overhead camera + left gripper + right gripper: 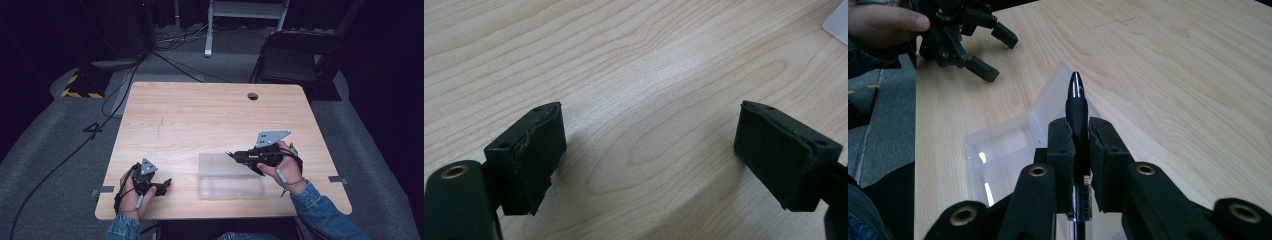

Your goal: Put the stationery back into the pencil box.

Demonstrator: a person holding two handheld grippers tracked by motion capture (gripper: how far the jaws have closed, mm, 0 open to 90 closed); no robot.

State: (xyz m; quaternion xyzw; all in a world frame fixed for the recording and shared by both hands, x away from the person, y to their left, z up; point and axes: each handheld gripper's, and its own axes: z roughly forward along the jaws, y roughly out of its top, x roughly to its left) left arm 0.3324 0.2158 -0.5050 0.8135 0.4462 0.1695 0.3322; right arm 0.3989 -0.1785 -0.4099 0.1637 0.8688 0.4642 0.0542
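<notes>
High view overlooks the table (210,115); both gripper views skim it closely.

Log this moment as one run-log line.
right claw: shut on pen | over clear box | left claw: open, empty | table

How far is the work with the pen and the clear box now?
Done: the right gripper has the pen clamped. In hand: it holds the pen over the open clear box. Left, probably: lay the pen inside and close the box. The left gripper rests open on the table.

Black pen (1077,107), clear box (1003,145)
</notes>
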